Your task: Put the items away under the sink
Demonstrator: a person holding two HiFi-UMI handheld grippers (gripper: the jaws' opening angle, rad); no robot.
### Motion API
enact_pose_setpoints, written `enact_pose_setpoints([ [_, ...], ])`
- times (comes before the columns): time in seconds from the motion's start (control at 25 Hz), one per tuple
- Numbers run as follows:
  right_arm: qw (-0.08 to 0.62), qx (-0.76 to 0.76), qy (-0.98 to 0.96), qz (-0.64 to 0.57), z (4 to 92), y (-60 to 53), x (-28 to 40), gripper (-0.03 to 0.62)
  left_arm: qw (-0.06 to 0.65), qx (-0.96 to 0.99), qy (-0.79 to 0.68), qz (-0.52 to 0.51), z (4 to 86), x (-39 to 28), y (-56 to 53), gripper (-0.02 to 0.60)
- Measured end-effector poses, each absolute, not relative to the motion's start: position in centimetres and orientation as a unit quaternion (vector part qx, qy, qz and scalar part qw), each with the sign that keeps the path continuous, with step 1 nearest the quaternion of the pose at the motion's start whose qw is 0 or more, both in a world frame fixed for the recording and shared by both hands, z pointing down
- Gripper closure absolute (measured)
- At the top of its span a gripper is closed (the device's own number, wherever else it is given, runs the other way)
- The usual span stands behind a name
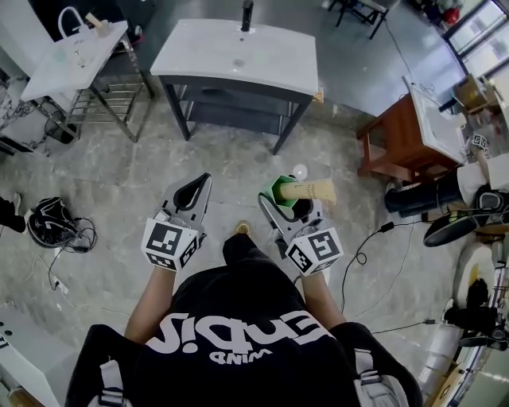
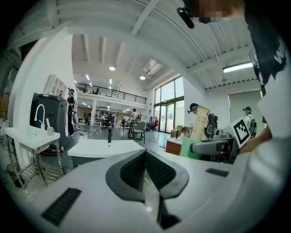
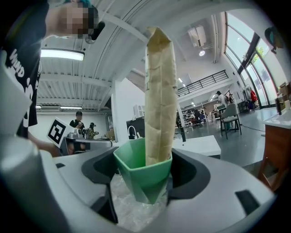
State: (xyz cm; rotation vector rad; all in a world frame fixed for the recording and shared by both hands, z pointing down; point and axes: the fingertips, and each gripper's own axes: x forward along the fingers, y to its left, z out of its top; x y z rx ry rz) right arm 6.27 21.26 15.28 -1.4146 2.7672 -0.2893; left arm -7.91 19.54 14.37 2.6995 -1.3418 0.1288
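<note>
1. Right gripper (image 1: 278, 193): one. Its fingers are clamped on the green cup (image 3: 142, 175), one at each side wall.
2. Green cup (image 1: 279, 189): one, held in front of your right hand and above the floor (image 1: 119, 171). It is well short of the sinks.
3. Tan paper pack (image 3: 159, 91): one, standing in the cup with most of its length above the rim.
4. Left gripper (image 2: 145, 154): one. Its fingers are pressed together with nothing between them. It is held level with the right gripper and just beside it.
5. Sink benches: three.
   - The middle sink bench (image 1: 238, 56) is straight ahead, with a white top, one black tap (image 1: 246, 14) and a dark shelf (image 1: 231, 111) under it. Only the floor lies between it and you.
   - The left sink bench (image 1: 75, 56) stands on a wire rack.
   - The brown wooden sink bench (image 1: 398, 147) stands at the right.
6. Cables (image 1: 56, 226): one tangle on the floor at your left.
</note>
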Motion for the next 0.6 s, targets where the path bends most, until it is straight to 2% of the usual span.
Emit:
enact_pose_setpoints([
  [0.6,0.009,-0.428,0.899,-0.095,15.4,9.8,9.3,0.238,0.057,0.888,-0.453,0.050,14.2,-3.8,8.2,0.561],
])
